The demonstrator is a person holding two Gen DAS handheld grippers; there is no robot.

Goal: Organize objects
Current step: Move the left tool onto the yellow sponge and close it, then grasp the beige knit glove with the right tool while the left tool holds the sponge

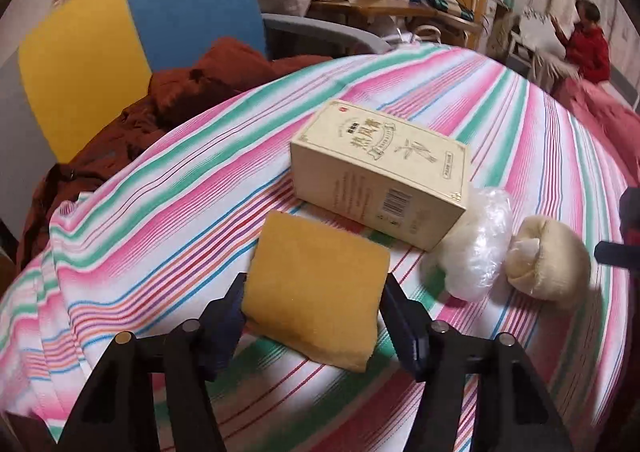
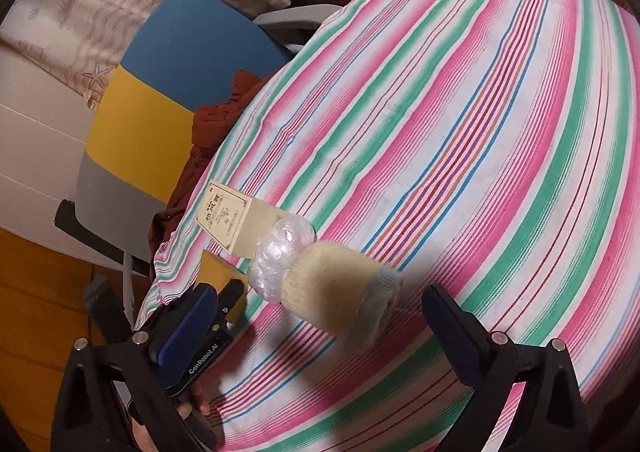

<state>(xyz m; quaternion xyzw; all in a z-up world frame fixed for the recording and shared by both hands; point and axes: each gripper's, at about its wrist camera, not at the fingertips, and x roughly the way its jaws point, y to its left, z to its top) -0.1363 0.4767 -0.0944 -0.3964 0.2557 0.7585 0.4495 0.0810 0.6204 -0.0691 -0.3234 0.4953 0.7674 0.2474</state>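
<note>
Yellow sponge (image 1: 316,292) between gripper (image 1: 314,302) fingers

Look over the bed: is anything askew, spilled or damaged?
Nothing is spilled or broken. The box lies at a slant to the cloth's stripes, with the plastic bag crumpled against its corner. The yellow sponge sits between the left tool's fingers, and the rolled sock lies beside the bag.
</note>
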